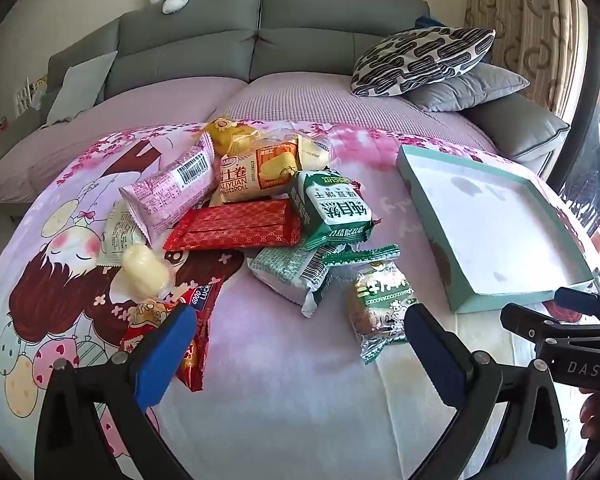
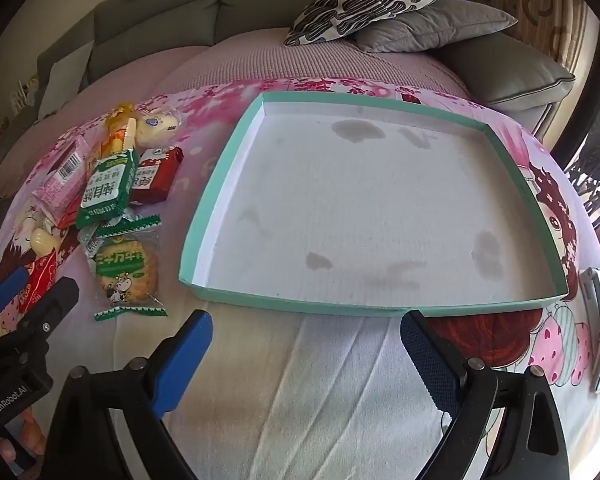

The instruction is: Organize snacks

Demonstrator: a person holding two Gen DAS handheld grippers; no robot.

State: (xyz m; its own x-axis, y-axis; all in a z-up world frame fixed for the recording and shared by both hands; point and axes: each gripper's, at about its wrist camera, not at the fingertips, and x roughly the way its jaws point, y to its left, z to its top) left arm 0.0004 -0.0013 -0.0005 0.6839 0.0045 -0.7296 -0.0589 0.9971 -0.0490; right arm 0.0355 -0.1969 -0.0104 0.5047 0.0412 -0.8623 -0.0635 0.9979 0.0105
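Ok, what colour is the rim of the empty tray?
Teal green rim, white inside with grey stains; the tray shows best in the right wrist view.

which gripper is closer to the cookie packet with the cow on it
Left. The open left gripper has the cookie packet beside its right finger; the open right gripper sits farther right, facing the tray.

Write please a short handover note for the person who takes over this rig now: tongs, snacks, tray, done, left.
Left tongs: open, empty, above the cloth near the snack pile.
Right tongs: open, empty, before the near rim of the teal tray.
Snacks: all heaped on the cloth, left of the tray; cookie packet lies nearest to it.
Done: nothing is in the tray.
Left: move every snack into the tray.
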